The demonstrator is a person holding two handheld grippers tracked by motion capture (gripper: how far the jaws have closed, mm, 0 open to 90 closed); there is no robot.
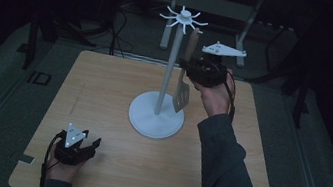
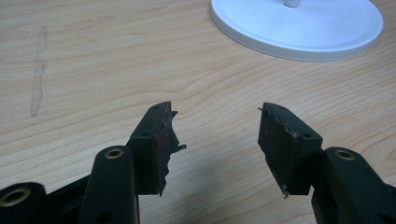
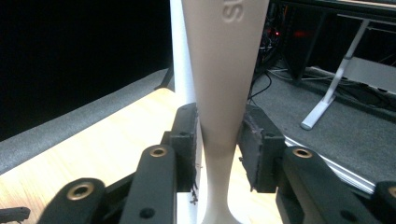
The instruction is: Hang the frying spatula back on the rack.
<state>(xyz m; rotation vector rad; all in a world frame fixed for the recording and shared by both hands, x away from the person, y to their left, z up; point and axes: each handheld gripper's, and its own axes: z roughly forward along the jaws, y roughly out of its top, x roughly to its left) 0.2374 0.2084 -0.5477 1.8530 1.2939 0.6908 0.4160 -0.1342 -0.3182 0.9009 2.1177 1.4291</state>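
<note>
At centre frame of the high view, the white stand [image 1: 156, 117] sat on the wooden counter [image 1: 104, 89]: round base, thin upright pole, spoked hook ring at the top. A slotted spatula [image 1: 183, 83] hung just right of the pole, blade down above the base's right rim, handle running up toward the hooks; couldn't tell whether its top end was on a hook. Right gripper [image 1: 194, 66] was at upper centre-right, level with the spatula's handle, grey three-cornered plate above it, hand and dark sleeve coming up from the lower right. In the right gripper view, the right gripper [image 3: 218, 144] had the pale spatula handle [image 3: 224, 93] between its jaws: left pad touching or very nearly touching the handle, right pad with a thin gap showing, so a slack hold, not a firm pinch. The stand's pole [image 3: 182, 51] was directly behind the handle, at its left. Left gripper [image 1: 76, 147] sat at lower left of the high view, low over the counter near its front edge, well apart from the stand. In the left gripper view, the left gripper [image 2: 217, 140] had its jaws spread wide, bare wood between them, the pad faces torn and ragged. The stand's base [image 2: 299, 25] was at the upper right of that view, apart from the jaws.
</note>
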